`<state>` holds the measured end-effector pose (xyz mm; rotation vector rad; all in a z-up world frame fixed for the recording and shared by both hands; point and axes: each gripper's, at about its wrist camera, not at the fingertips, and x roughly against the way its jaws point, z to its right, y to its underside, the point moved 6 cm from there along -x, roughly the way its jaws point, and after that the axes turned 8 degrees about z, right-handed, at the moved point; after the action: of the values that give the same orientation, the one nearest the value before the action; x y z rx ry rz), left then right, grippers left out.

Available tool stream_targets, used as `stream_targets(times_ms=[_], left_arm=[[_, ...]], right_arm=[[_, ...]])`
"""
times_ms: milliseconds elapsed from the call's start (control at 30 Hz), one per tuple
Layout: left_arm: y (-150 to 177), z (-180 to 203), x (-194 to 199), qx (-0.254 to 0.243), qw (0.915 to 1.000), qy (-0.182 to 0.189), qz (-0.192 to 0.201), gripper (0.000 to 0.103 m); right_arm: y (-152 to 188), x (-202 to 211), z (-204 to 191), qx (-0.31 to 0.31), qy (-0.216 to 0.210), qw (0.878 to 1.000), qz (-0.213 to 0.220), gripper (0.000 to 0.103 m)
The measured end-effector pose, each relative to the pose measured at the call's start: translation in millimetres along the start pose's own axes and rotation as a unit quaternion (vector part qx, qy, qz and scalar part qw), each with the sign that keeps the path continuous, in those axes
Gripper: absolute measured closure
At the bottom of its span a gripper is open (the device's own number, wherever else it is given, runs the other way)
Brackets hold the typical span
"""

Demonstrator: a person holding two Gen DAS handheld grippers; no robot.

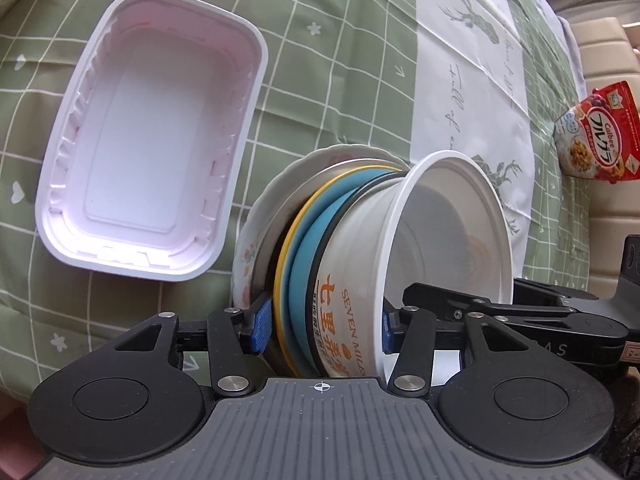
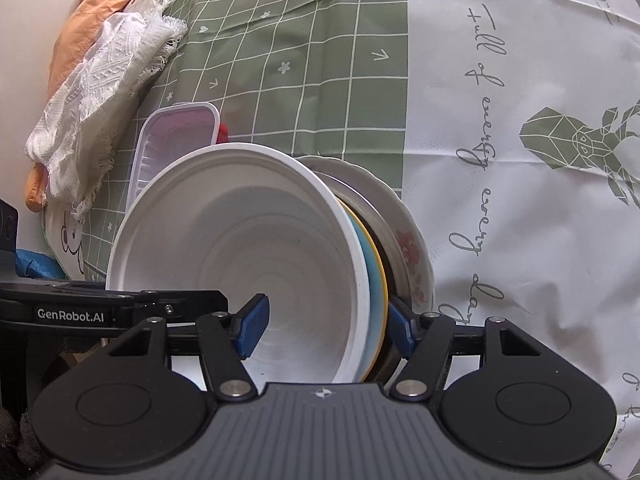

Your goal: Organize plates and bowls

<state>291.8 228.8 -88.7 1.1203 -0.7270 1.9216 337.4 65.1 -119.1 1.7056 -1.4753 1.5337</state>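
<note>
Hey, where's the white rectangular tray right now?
The white rectangular tray lies open on the green checked tablecloth, upper left in the left wrist view, just left of the stack of plates and bowls.

Stack of dishes turned on edge, rims upright. White paper bowl (image 1: 440, 248) with orange "SEVEN MILK" print on its side, mouth open sideways, inside bare and ribbed. Nested behind it — a light blue plate (image 1: 316, 220) with a black ring against the bowl, then a yellow-rimmed plate (image 1: 294, 228), a grey metal-looking dish (image 1: 276, 216), and a white scalloped plate (image 2: 404, 224) with pink floral print at the back. Separate white rectangular plastic tray (image 1: 148, 132), pinkish inside, lying flat, open side up, just beside the stack.
</note>
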Motion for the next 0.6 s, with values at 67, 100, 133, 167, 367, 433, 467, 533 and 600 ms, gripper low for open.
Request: stream_targets(times_ms=[67, 100, 133, 167, 367, 433, 467, 533, 600], left_arm=[[-1.3, 2.0, -0.3, -0.001, 1.0000, -0.004, 0.000, 0.051], [-2.2, 2.5, -0.5, -0.002, 1.0000, -0.005, 0.000, 0.051], [-3.3, 2.6, -0.4, 0.000, 1.0000, -0.005, 0.000, 0.051], [-4.2, 2.8, 0.1, 0.002, 1.0000, -0.005, 0.000, 0.051], [-7.2, 7.1, 8.1, -0.010, 0.9998, -0.012, 0.011, 0.050], [-7.9, 5.3, 9.6, -0.007, 0.9998, -0.015, 0.012, 0.050], [-8.4, 4.7, 10.1, -0.008, 0.9997, -0.018, 0.014, 0.050], [-8.9, 4.2, 11.2, -0.014, 0.9994, -0.027, 0.017, 0.050], [-7.7, 6.5, 12.0, -0.022, 0.9992, -0.029, 0.018, 0.050]], right_arm=[[-1.6, -1.1, -0.7, 0.005, 0.001, 1.000, 0.002, 0.038], [-2.1, -2.0, -1.1, 0.007, 0.002, 1.000, 0.004, 0.038], [-2.5, -2.9, -1.3, 0.005, 0.003, 1.000, 0.004, 0.036], [-2.8, -4.6, -1.9, 0.003, 0.003, 1.000, 0.003, 0.035], [-1.5, -6.8, -0.6, -0.006, -0.001, 1.000, 0.003, 0.033], [-1.4, 1.1, -5.0, 0.009, 0.002, 1.000, 0.016, 0.033], [-1.9, 5.3, -6.6, 0.015, 0.000, 1.000, 0.021, 0.033], [-4.1, 11.3, -7.3, 0.017, -0.005, 0.999, 0.026, 0.033], [-7.1, 13.5, -6.1, 0.015, -0.006, 0.999, 0.030, 0.034]])
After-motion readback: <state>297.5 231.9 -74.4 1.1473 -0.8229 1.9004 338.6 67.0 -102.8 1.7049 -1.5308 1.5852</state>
